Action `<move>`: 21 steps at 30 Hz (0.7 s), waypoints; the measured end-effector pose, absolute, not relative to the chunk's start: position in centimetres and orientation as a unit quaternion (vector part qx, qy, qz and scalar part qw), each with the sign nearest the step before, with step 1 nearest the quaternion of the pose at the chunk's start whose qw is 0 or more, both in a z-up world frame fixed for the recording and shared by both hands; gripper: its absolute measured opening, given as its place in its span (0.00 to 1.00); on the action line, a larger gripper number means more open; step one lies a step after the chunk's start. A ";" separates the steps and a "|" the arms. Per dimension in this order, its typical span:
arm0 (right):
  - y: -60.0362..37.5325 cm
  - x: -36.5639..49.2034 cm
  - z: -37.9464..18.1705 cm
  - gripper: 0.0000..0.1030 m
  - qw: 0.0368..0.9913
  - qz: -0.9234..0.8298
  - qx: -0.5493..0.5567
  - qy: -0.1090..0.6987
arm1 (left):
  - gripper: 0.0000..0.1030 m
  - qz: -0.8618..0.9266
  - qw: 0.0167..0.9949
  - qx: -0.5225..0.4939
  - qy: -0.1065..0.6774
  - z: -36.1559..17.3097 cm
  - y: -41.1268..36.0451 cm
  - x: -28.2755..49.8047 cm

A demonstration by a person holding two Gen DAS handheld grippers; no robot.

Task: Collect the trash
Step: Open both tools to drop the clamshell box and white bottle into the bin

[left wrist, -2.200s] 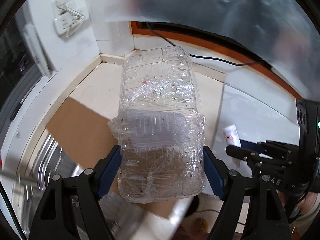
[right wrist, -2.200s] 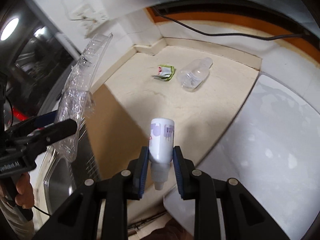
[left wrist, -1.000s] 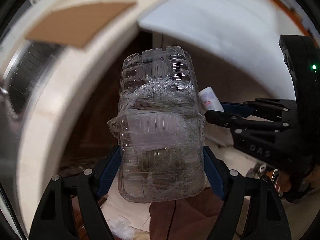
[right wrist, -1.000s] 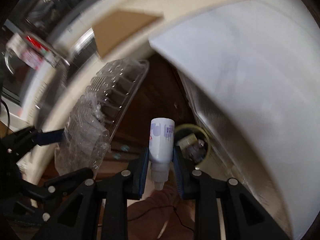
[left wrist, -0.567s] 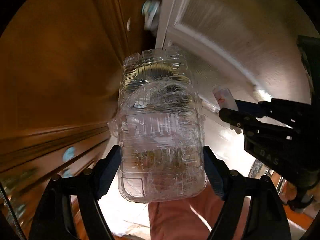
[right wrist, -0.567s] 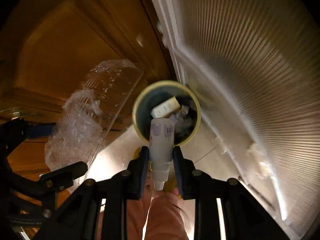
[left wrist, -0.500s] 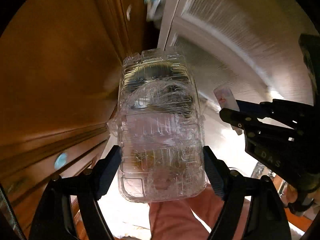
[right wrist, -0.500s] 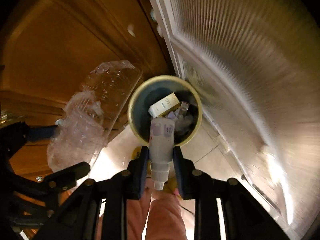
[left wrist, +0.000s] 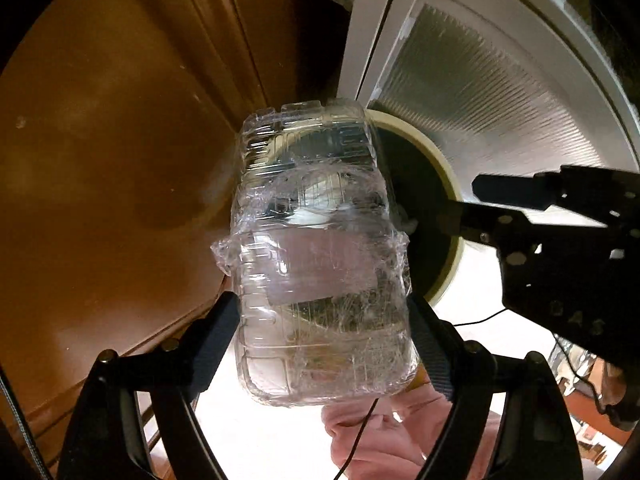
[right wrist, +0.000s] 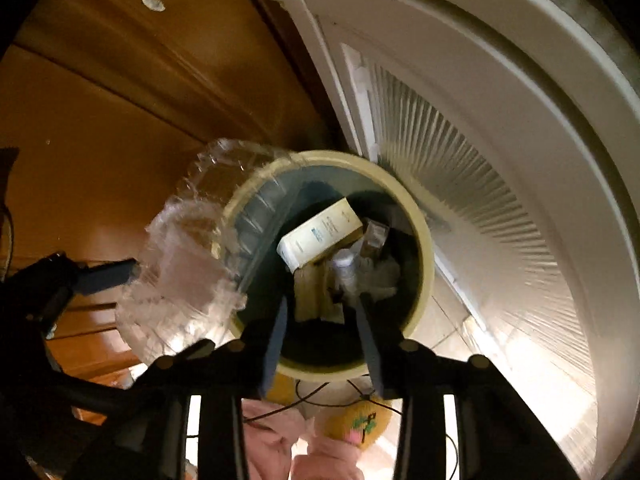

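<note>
A clear plastic container (left wrist: 320,248) wrapped in cling film sits between the fingers of my left gripper (left wrist: 324,336). The jaws are opening slightly, but both pads still touch its sides. It hangs over the left rim of a cream-rimmed bin (right wrist: 426,248); the bin (left wrist: 450,184) also shows behind it in the left wrist view. My right gripper (right wrist: 322,320) points down into the bin, its jaws opening with nothing between them. The small white bottle (right wrist: 344,266) lies inside among a white box (right wrist: 320,236) and crumpled paper. The right gripper (left wrist: 472,200) also appears beside the container.
A brown wooden cabinet door (left wrist: 100,160) stands left of the bin. A white door with ribbed glass (left wrist: 500,100) stands on the right. Below are a person's pink clothing (left wrist: 380,432), a yellow slipper (right wrist: 360,420) and a thin black cable (left wrist: 480,316).
Both grippers came down from the counter to just above the bin. The right gripper opened, and the white bottle left its fingers and went into the bin. The left still carries the container.
</note>
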State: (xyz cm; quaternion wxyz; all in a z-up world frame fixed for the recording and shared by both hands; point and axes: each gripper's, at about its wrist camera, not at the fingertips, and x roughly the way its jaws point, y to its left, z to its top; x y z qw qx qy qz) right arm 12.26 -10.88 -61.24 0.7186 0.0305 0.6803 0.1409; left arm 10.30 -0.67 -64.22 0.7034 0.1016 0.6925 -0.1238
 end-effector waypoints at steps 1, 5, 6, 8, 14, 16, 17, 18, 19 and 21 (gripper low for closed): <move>-10.7 12.4 -61.3 0.36 0.720 0.141 0.030 0.679 | 0.80 -0.126 0.701 0.107 0.694 -64.4 -0.8 10.1; -10.7 11.7 -60.5 0.36 0.724 0.148 0.028 0.674 | 0.81 -0.128 0.691 0.110 0.703 -65.1 -1.1 11.6; -10.7 11.6 -60.6 0.36 0.725 0.149 0.026 0.672 | 0.81 -0.125 0.689 0.110 0.705 -65.3 -1.2 11.9; -10.7 11.2 -60.3 0.36 0.726 0.149 0.023 0.671 | 0.84 -0.120 0.692 0.114 0.703 -65.4 -1.6 12.3; -11.5 10.4 -59.7 0.36 0.732 0.137 0.021 0.667 | 0.99 -0.114 0.707 0.124 0.687 -63.7 -2.0 12.5; -11.9 10.2 -59.5 0.36 0.733 0.131 0.022 0.668 | 0.99 -0.114 0.712 0.125 0.681 -63.7 -1.2 12.1; -12.1 10.0 -59.4 0.36 0.733 0.128 0.022 0.668 | 0.99 -0.113 0.716 0.125 0.677 -63.1 -1.0 12.0; -12.3 9.9 -59.1 0.36 0.732 0.126 0.023 0.669 | 0.99 -0.113 0.718 0.125 0.675 -62.4 -0.8 11.7; -12.4 9.7 -58.7 0.36 0.732 0.124 0.024 0.669 | 0.99 -0.113 0.720 0.124 0.673 -61.7 -0.8 11.3; -12.6 9.4 -58.0 0.36 0.732 0.122 0.027 0.670 | 0.99 -0.113 0.721 0.125 0.672 -60.6 -0.7 10.8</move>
